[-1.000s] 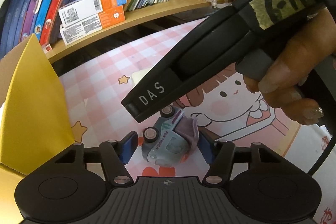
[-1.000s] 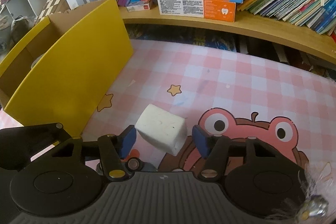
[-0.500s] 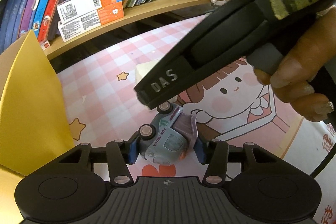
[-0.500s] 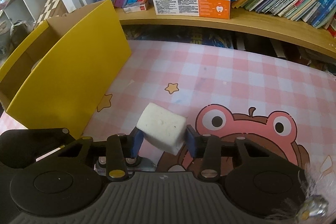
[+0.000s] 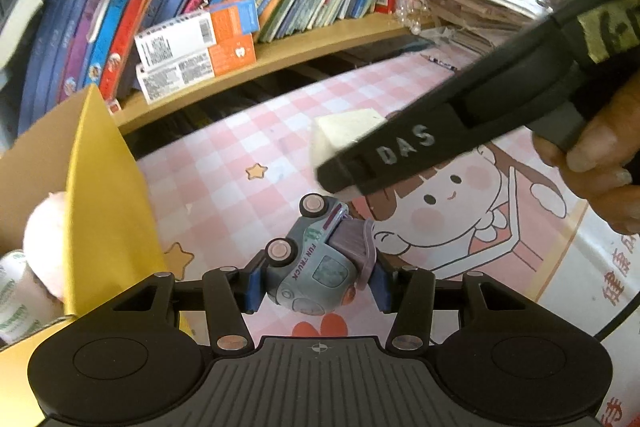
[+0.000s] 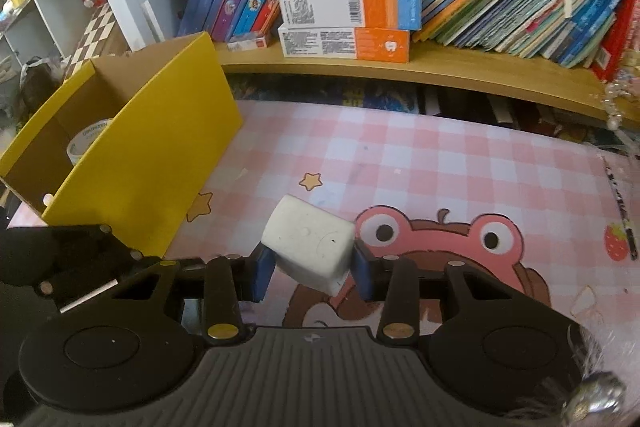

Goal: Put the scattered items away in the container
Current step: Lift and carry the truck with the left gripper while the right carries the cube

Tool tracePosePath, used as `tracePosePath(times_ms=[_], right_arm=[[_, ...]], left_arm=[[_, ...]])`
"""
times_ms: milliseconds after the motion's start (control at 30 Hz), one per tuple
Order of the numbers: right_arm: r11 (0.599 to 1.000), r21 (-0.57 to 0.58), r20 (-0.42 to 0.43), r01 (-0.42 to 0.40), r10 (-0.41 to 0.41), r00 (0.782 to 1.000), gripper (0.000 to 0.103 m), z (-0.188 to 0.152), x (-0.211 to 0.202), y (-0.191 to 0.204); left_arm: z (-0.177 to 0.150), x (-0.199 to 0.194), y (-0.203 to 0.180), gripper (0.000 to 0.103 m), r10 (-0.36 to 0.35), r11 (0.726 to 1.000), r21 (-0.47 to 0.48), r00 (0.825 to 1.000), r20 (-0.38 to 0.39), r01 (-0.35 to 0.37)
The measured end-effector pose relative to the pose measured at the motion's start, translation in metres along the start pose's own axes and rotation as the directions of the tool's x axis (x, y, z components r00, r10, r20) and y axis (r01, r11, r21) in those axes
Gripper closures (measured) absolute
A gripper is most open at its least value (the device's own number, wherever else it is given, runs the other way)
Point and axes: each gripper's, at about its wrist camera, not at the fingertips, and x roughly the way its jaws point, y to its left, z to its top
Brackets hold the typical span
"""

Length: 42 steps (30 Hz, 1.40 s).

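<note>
A small grey-green toy truck [image 5: 316,263] lies on its side between the blue pads of my left gripper [image 5: 317,287], which is shut on it and holds it just above the pink checked mat. My right gripper [image 6: 310,269] is shut on a white foam block [image 6: 308,245], lifted off the mat; the same block [image 5: 344,127] shows behind the right gripper's black body in the left wrist view. The yellow cardboard box [image 6: 140,163] stands open at the left, with a tape roll [image 6: 86,143] inside. A pink fluffy thing [image 5: 44,227] also lies in the box [image 5: 104,195].
A wooden shelf [image 6: 440,71] with books and two orange-and-white cartons [image 6: 348,23] runs along the back of the mat. A person's hand [image 5: 596,163] holds the right gripper at the right. A pencil [image 6: 622,211] lies at the mat's right edge.
Both grippers have shut: the left on the toy truck, the right on the white block. Both items have since risen off the mat.
</note>
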Motion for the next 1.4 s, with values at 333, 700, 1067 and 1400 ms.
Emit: tracePosePath(times_ms=[333, 700, 1067, 1400], right_arm=[[0.998, 0.058, 0.003, 0.039, -0.039, 0.999, 0.065, -0.026, -0.038, -0.002], [0.996, 0.082, 0.013, 0.041, -0.042, 0.999, 0.065, -0.057, -0.077, 0.018], [0.995, 0.077, 0.038, 0.064, -0.067, 0.997, 0.065, -0.082, -0.113, 0.038], [0.994, 0.062, 0.012, 0.085, -0.086, 0.996, 0.065, -0.104, -0.123, 0.065]], left_arm=[[-0.003, -0.043, -0.003, 0.054, 0.008, 1.0, -0.001, 0.999, 0.053, -0.008], [-0.014, -0.096, -0.008, 0.054, 0.023, 1.0, -0.005, 0.993, 0.113, -0.023], [-0.033, -0.131, -0.015, 0.054, 0.018, 1.0, -0.015, 0.989, 0.144, -0.016], [-0.056, -0.148, -0.015, 0.054, -0.008, 1.0, -0.01, 0.992, 0.123, 0.01]])
